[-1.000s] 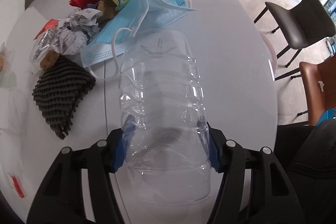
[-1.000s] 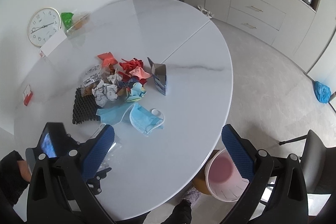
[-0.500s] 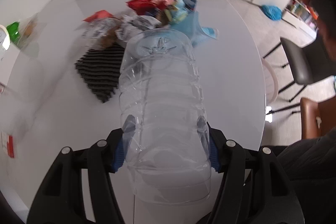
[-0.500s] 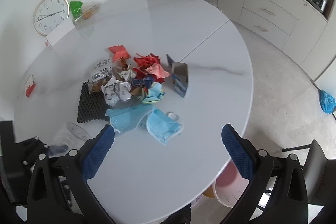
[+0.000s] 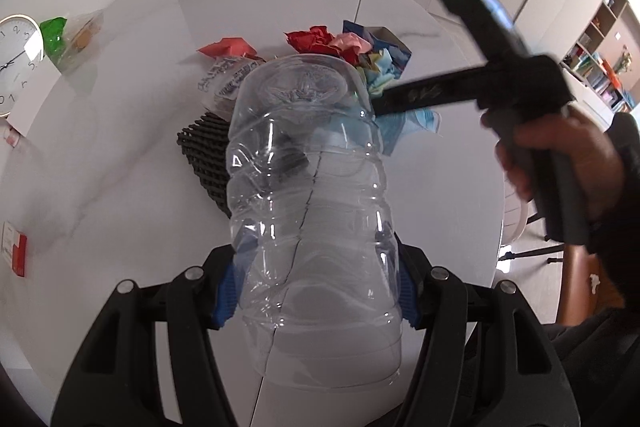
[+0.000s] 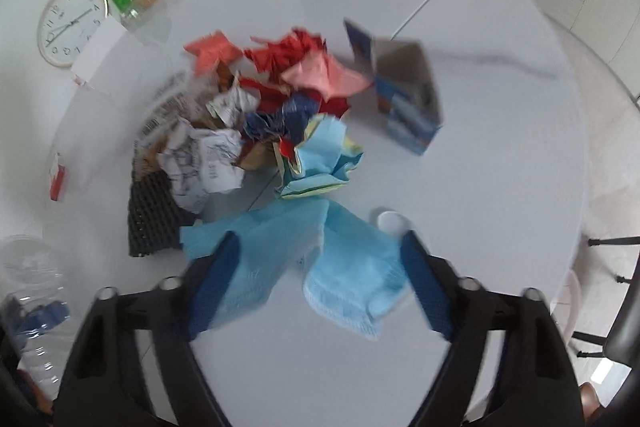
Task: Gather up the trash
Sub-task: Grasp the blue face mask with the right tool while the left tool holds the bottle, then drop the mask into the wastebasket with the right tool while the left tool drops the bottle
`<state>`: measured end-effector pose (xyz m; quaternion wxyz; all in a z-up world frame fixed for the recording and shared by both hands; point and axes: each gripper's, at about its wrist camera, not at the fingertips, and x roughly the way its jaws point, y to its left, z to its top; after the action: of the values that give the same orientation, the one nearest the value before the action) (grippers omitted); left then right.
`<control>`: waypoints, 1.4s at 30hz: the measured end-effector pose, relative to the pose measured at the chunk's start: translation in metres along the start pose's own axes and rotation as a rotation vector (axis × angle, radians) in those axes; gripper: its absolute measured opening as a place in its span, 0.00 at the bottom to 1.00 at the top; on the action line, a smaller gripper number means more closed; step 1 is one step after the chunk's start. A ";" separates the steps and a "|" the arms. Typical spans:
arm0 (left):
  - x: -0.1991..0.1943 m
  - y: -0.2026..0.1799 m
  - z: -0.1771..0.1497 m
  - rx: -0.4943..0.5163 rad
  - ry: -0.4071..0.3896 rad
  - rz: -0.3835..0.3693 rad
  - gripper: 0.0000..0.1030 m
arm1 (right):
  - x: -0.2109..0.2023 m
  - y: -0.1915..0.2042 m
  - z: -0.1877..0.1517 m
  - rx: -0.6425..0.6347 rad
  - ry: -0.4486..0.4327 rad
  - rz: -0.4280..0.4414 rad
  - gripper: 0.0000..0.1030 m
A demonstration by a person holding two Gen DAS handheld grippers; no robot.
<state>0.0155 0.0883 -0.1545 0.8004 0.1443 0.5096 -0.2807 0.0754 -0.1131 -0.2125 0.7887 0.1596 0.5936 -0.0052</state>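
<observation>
While clamped in left tool (image 5: 316, 291), bottle (image 5: 308, 187) points base-forward.

Soft, even daylight is filling both fisheye views, with dark vignetting curving around the corners. Straight lines are bowing near the edges. In the right wrist view, motion blur is smearing the trash pile (image 6: 272, 115) and the table (image 6: 500, 147) around it. In the left wrist view, highlights are glinting on the clear bottle (image 5: 312, 195), and beside it a blurred dark handle is streaking.
</observation>
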 end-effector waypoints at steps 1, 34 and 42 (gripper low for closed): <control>-0.002 0.000 0.002 -0.004 -0.001 -0.001 0.58 | 0.004 -0.002 -0.002 0.012 0.018 0.026 0.43; -0.025 -0.134 0.063 0.148 -0.039 -0.008 0.58 | -0.187 -0.160 -0.098 0.195 -0.222 0.058 0.07; -0.008 -0.191 0.076 0.254 -0.016 -0.040 0.58 | -0.109 -0.244 -0.149 0.284 -0.064 -0.141 0.07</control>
<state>-0.0451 -0.1013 -0.1033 0.7741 0.2321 0.4662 -0.3599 -0.1447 -0.3261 -0.2070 0.7743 0.2273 0.5713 -0.1496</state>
